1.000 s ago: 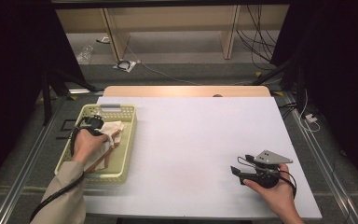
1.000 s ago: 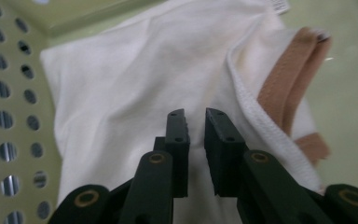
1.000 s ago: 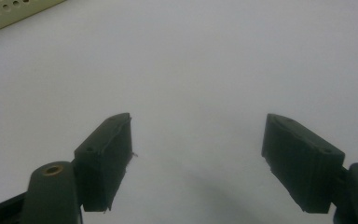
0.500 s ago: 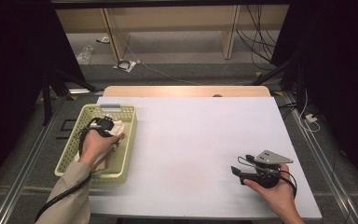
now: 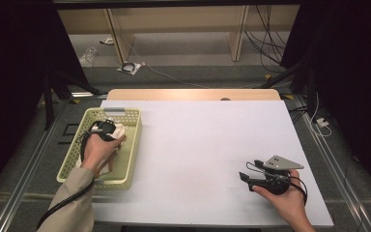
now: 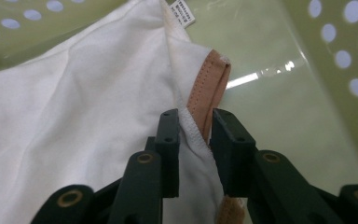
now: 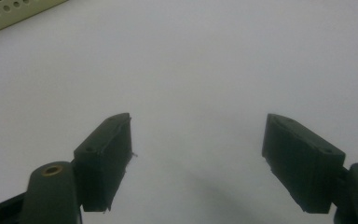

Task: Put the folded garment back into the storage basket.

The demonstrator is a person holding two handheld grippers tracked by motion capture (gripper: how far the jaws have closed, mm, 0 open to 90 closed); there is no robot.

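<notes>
A white garment [image 6: 74,107] with a tan band [image 6: 209,79] and a small label [image 6: 182,10] lies in the pale green perforated basket [image 5: 125,181] at the table's left. My left gripper [image 6: 196,116] reaches down into the basket [image 6: 335,56]. Its jaws have just been opening, and the garment's stitched edge stands loosely between them. From above, the left gripper [image 5: 104,128] sits over the garment [image 5: 120,130], mostly covered by the hand. My right gripper [image 5: 249,170] rests open on the white table near the front right, with nothing between its fingers [image 7: 105,154].
The white tabletop [image 5: 198,145] stretches between the basket and the right hand. A corner of the basket [image 7: 9,14] shows at the top left of the right gripper view. Dark floor with cables and shelf legs lies beyond the far edge.
The left hand has edged a little toward the basket's far end, and the garment now lies lower in the basket. The right hand has stayed where it was.
</notes>
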